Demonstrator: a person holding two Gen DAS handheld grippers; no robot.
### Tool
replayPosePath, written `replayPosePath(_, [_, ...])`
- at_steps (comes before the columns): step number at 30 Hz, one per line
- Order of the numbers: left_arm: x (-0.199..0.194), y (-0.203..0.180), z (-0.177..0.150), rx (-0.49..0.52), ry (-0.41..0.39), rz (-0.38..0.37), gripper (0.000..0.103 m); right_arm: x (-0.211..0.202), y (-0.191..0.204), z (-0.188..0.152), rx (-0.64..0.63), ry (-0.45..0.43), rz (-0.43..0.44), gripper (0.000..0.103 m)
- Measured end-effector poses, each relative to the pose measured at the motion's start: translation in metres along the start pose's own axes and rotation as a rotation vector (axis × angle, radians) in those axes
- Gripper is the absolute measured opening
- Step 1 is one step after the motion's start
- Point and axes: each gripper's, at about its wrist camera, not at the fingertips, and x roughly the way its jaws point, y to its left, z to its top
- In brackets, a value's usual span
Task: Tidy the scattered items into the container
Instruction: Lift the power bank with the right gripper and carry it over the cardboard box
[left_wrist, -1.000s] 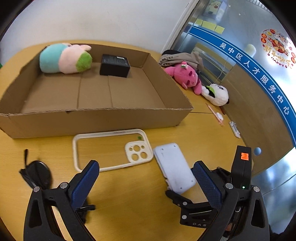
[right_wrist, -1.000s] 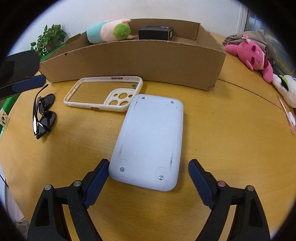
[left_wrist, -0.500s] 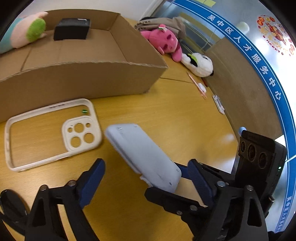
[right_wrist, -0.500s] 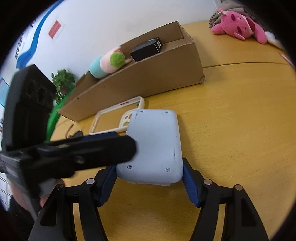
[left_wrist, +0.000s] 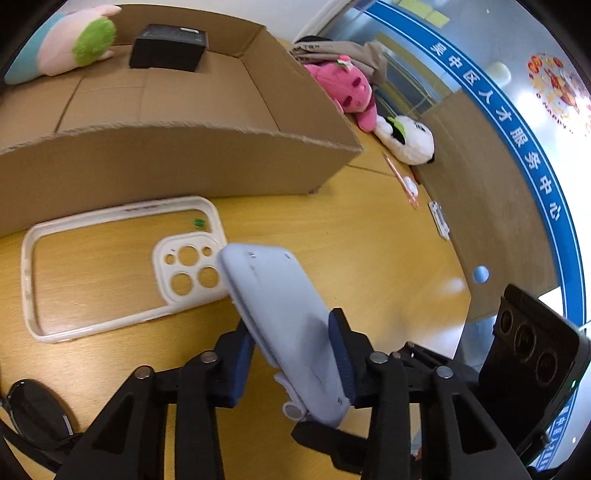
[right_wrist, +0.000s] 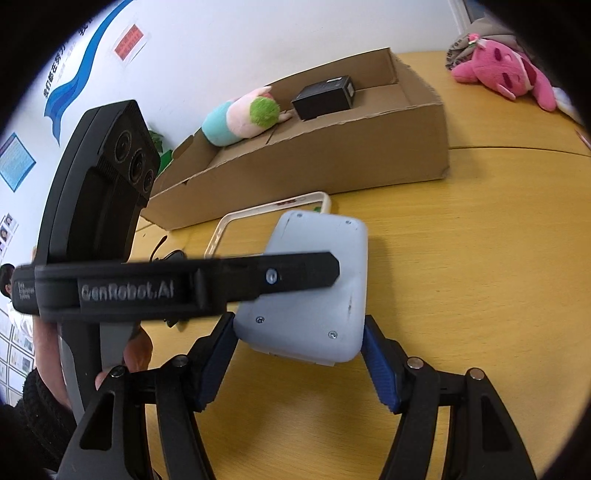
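Left claw (left_wrist: 291, 354): just closing, clamped on pale grey device (left_wrist: 280, 314), tilted above counter (left_wrist: 369, 258). Right claw (right_wrist: 299, 354): clamped on same device's sides. Cardboard box (left_wrist: 177, 162): behind.

Cardboard box (left_wrist: 177, 162) wall blocks ahead; tabletop (left_wrist: 351, 236) rightward open.

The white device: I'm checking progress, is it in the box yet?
Not yet. The white device is tilted up off the table, gripped by both grippers, in front of the cardboard box.

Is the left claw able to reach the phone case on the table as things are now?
Probably not yet. The left claw is shut on the white device, which the right claw also grips; the phone case lies uncovered beside it.
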Motion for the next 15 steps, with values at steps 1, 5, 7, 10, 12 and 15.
replayPosePath(1, [-0.006, -0.001, 0.001, 0.005, -0.014, 0.009, 0.037, -0.001, 0.006, 0.0, -0.014, -0.001, -0.007, 0.065])
replayPosePath(5, [-0.031, -0.011, 0.013, 0.051, -0.084, 0.066, 0.029, -0.01, 0.035, 0.004, -0.097, -0.038, 0.004, 0.034])
replayPosePath(7, [-0.041, -0.012, 0.019, 0.055, -0.091, 0.035, 0.025, -0.012, 0.049, 0.009, -0.14, -0.044, 0.043, 0.012])
replayPosePath(10, [-0.044, -0.019, 0.017, 0.12, -0.081, 0.059, 0.025, -0.008, 0.069, 0.015, -0.201, -0.04, 0.05, 0.009])
replayPosePath(12, [-0.042, -0.013, 0.015, 0.115, -0.071, 0.091, 0.025, -0.001, 0.073, 0.016, -0.199, -0.023, 0.066, 0.009])
replayPosePath(15, [-0.041, 0.005, 0.011, 0.067, -0.051, 0.093, 0.025, 0.005, 0.064, 0.01, -0.167, 0.011, 0.093, 0.009])
